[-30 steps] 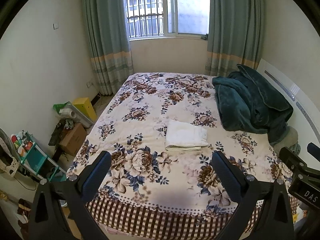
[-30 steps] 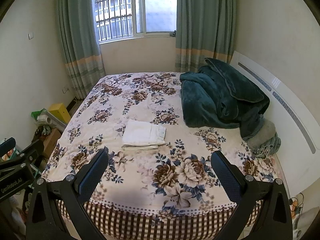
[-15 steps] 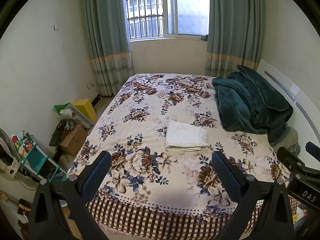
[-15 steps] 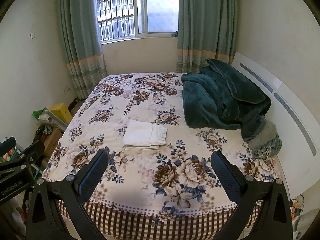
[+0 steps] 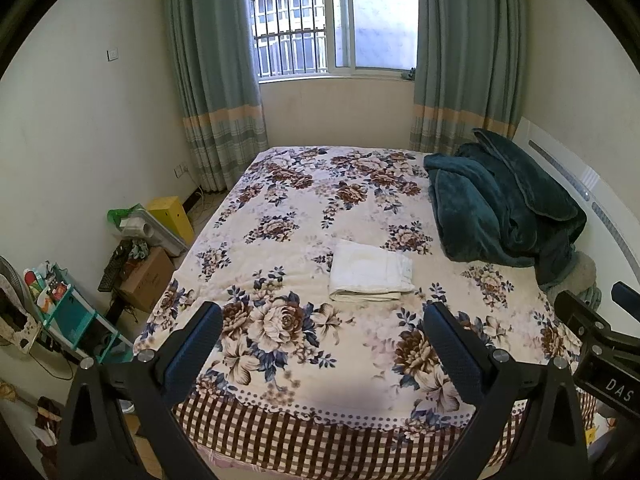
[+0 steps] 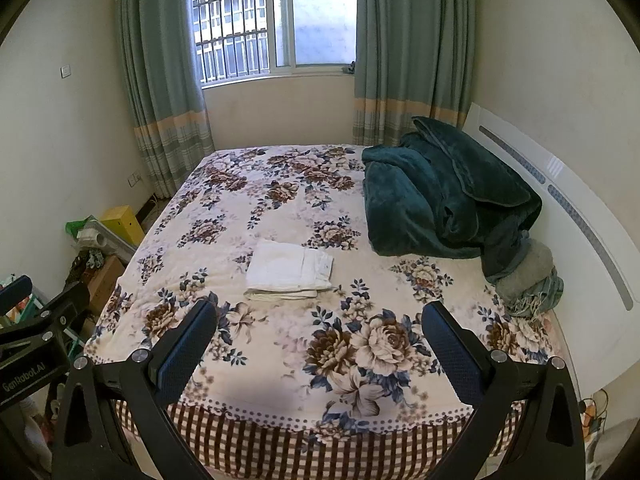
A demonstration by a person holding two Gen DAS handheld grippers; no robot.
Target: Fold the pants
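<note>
White pants [image 5: 370, 271] lie folded into a neat rectangle near the middle of the floral bed [image 5: 304, 364]; they also show in the right wrist view [image 6: 289, 271]. My left gripper [image 5: 322, 322] is open and empty, held back above the foot of the bed, well short of the pants. My right gripper [image 6: 320, 322] is open and empty too, at the same distance. The right gripper's body shows at the right edge of the left wrist view [image 5: 600, 344], and the left gripper's body at the left edge of the right wrist view [image 6: 36, 336].
A dark teal blanket [image 5: 500, 208] is heaped at the bed's right side by the white headboard [image 6: 568, 200]. A grey scarf [image 6: 528, 280] lies below it. Boxes and clutter [image 5: 148, 256] stand on the floor left of the bed. Window and curtains [image 5: 332, 24] are behind.
Both grippers have drifted very slightly; the view shifts a little. The pants have not moved and both jaws stay open.
</note>
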